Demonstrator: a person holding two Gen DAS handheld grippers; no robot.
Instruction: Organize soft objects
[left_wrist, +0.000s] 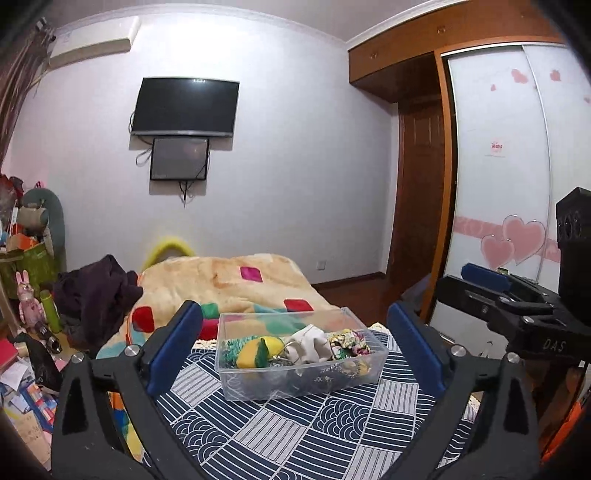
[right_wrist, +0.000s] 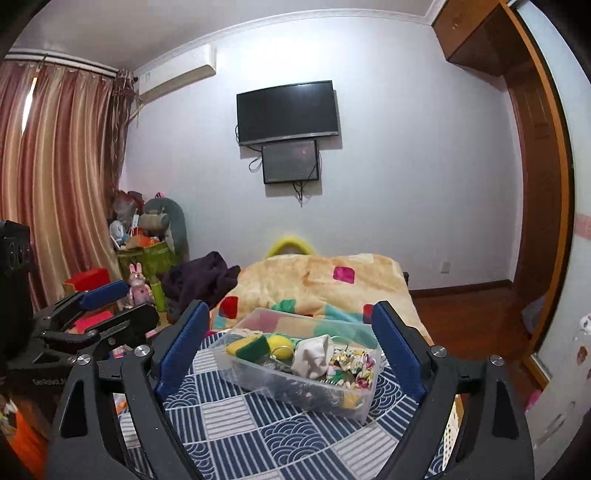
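1. A clear plastic bin (left_wrist: 301, 356) (right_wrist: 303, 363) is sitting on a blue-and-white patterned cloth (left_wrist: 295, 435) (right_wrist: 266, 424), just ahead of and between the fingers of both grippers.
2. Inside it are lying a yellow-and-green sponge (left_wrist: 255, 352) (right_wrist: 249, 347), a white cloth piece (left_wrist: 306, 343) (right_wrist: 314, 354) and a floral fabric piece (left_wrist: 347, 343) (right_wrist: 351, 365), touching one another.
3. The left gripper (left_wrist: 295, 354) (right_wrist: 101, 295) is hovering with its blue-padded fingers (left_wrist: 173, 347) spread wide and released, gripping nothing.
4. The right gripper (right_wrist: 291, 358) (left_wrist: 487, 277) is likewise hanging released, fingers (right_wrist: 181, 350) apart on either side of the bin, not touching it.
5. Beyond the fingers, a beige blanket (left_wrist: 229, 280) (right_wrist: 321, 280) is covering the bed, with dark clothing (left_wrist: 96, 295) (right_wrist: 199, 280) heaped to its left.
6. A television (left_wrist: 184, 107) (right_wrist: 288, 110) is hanging on the far wall.
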